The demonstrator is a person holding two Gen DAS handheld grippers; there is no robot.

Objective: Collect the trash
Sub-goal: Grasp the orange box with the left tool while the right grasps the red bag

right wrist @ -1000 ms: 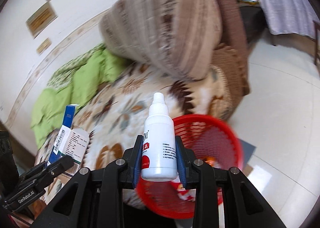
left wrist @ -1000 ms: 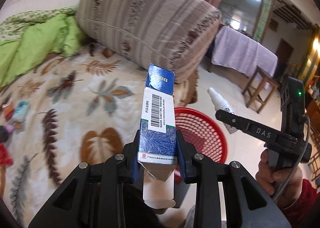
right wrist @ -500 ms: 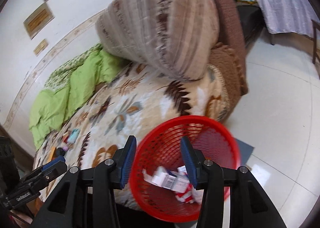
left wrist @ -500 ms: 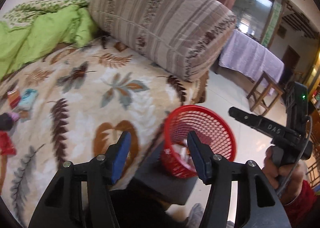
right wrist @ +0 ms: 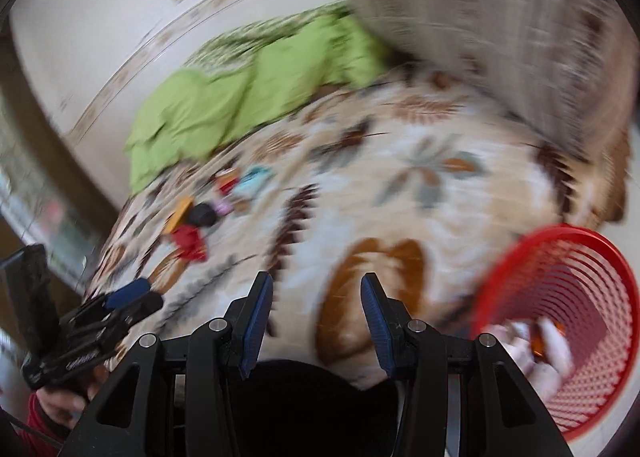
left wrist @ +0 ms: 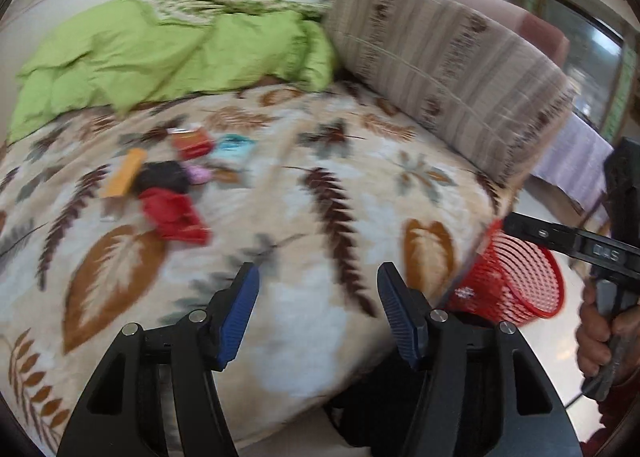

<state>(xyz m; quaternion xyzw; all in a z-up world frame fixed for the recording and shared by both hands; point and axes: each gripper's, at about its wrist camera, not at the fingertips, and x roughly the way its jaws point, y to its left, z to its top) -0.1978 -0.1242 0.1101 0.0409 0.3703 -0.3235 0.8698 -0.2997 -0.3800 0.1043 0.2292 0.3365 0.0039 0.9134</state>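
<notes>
My left gripper (left wrist: 318, 307) is spread wide with nothing between its blue pads (left wrist: 236, 311), and it hangs over the near part of the leaf-patterned blanket (left wrist: 344, 193). My right gripper (right wrist: 317, 317) is likewise parted and empty, its pads (right wrist: 256, 323) over the same blanket near the bed's edge. Just to the right of my right gripper stands the red mesh basket (right wrist: 576, 297), beside the bed, with pale crumpled bits and something orange lying in its bottom; both views are blurred, so I cannot tell what those pieces are. From my left wrist camera the basket (left wrist: 516, 281) shows past the bed's corner, partly behind my right gripper's black finger. Farther out on the blanket, well apart from both grippers, lies a small cluster of trash: a red wrapper (left wrist: 176, 215), a dark lump (left wrist: 164, 177) touching it, an orange flat box (left wrist: 124, 173), a red-orange packet (left wrist: 192, 143), a teal packet (left wrist: 234, 147) and a small pink thing (left wrist: 198, 173). Beyond them a green quilt (left wrist: 160, 53) is bunched against the wall, and a striped brown bolster (left wrist: 444, 65) lies along the right side of the bed.
</notes>
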